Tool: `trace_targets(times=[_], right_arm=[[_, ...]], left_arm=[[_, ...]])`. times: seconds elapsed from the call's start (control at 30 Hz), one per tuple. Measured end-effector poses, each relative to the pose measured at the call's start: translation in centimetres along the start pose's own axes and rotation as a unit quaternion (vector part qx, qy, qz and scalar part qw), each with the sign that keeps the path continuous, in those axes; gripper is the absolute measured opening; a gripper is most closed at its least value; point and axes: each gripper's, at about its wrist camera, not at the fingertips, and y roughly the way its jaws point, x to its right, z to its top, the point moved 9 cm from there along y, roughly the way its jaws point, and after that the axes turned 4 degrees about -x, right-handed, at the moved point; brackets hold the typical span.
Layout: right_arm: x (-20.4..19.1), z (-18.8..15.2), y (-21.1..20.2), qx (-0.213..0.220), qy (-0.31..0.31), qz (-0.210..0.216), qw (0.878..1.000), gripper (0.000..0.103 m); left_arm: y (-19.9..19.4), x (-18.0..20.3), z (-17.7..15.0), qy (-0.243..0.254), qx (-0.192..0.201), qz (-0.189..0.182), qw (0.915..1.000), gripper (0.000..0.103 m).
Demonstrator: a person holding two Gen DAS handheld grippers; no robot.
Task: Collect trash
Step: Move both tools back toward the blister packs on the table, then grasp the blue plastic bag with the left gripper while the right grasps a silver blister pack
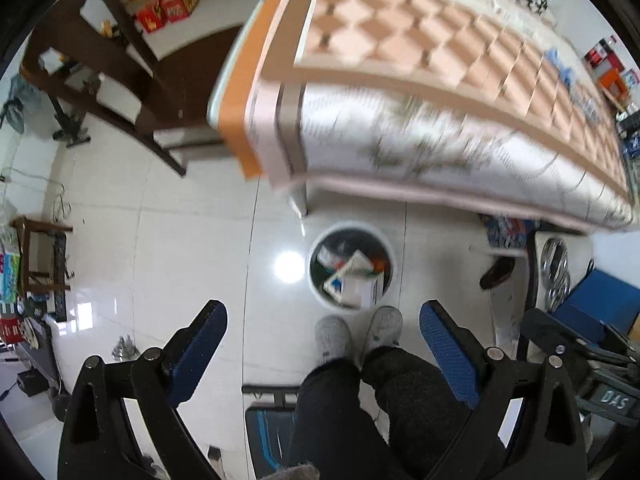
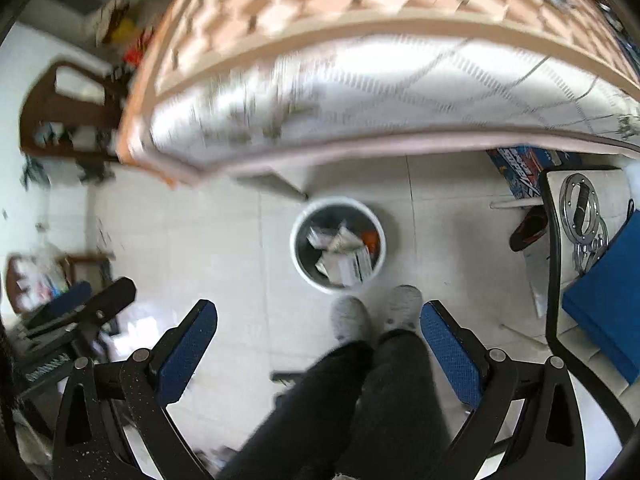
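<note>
A round white trash bin [image 1: 316, 280] stands on the tiled floor below the table's near edge, holding several cartons and paper scraps [image 1: 354, 278]. It also shows in the right wrist view [image 2: 300, 258], with the trash [image 2: 344, 258] inside. My left gripper [image 1: 324, 312] is open and empty, held high above the floor, looking down at the bin. My right gripper [image 2: 318, 312] is open and empty too, also above the bin. The left gripper shows at the left of the right wrist view [image 2: 86, 300].
A table with an orange-checked cloth [image 1: 440, 60] [image 2: 360, 40] overhangs the bin. The person's grey slippers [image 1: 358, 334] [image 2: 376, 312] stand just before the bin. A brown chair [image 1: 104, 52] is at far left, a blue box [image 2: 608, 292] and black shoe [image 2: 528, 228] at right.
</note>
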Motion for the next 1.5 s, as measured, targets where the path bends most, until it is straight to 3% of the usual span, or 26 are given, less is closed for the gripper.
trace_targets(times=[0.17,0.33,0.47,0.6,0.73,0.77,0.83,0.9,0.93,0.97,1.1,1.17,1.2,1.23,1.5], right_arm=[[3.6,6.4,-6.3,0.061,0.056,0.018,0.996,0.103],[12.9,14.7,-11.2,0.108,0.147,0.018,0.983,0.103],[22.6,21.9,-13.0,0.12,0.218,0.014,0.969,0.103],[33.5,29.5,-13.1,0.115,0.275,-0.005,0.954,0.102],[39.8,35.1,-11.8,0.095,0.298,-0.018,0.95,0.094],[40.7,36.5,-11.2,0.087,0.297,-0.023,0.951,0.093],[41.7,38.5,-10.1,0.077,0.292,-0.026,0.953,0.087],[42.3,40.2,-9.1,0.069,0.292,-0.029,0.953,0.087],[42.4,40.8,-8.7,0.068,0.292,-0.03,0.954,0.087],[42.6,41.5,-8.2,0.064,0.292,-0.035,0.954,0.087],[42.5,43.3,-6.0,0.042,0.281,-0.061,0.957,0.082],[41.9,43.7,-5.9,0.04,0.26,-0.096,0.96,0.071],[41.7,43.8,-5.9,0.039,0.254,-0.119,0.959,0.06],[41.5,43.9,-6.0,0.044,0.249,-0.132,0.958,0.055],[40.5,43.3,-7.0,0.06,0.236,-0.112,0.963,0.054]], left_arm=[[-2.9,4.8,7.0,0.026,0.045,0.008,0.9986,0.098],[-3.0,13.0,15.0,0.052,0.06,0.003,0.9968,0.098],[-0.9,20.8,21.8,0.048,0.036,-0.02,0.998,0.098],[2.5,30.6,28.2,0.041,-0.012,-0.061,0.9972,0.098],[5.8,37.9,32.7,0.048,-0.048,-0.084,0.9942,0.097],[6.4,39.3,33.6,0.048,-0.055,-0.09,0.9933,0.093],[7.9,41.8,35.4,0.047,-0.073,-0.094,0.9917,0.085],[9.3,43.9,37.0,0.047,-0.087,-0.096,0.9905,0.084],[9.8,44.6,37.4,0.051,-0.089,-0.091,0.9906,0.076],[10.3,45.0,37.8,0.057,-0.09,-0.082,0.9909,0.061],[11.1,45.5,38.6,0.067,-0.08,-0.046,0.9935,0.037],[10.8,45.5,38.8,0.078,-0.063,-0.035,0.9943,0.023],[10.7,45.3,38.7,0.084,-0.06,-0.03,0.9942,0.02],[10.6,45.1,38.6,0.09,-0.056,-0.022,0.9941,0.009],[6.8,42.6,37.5,0.122,-0.002,0.005,0.9925,0.005]])
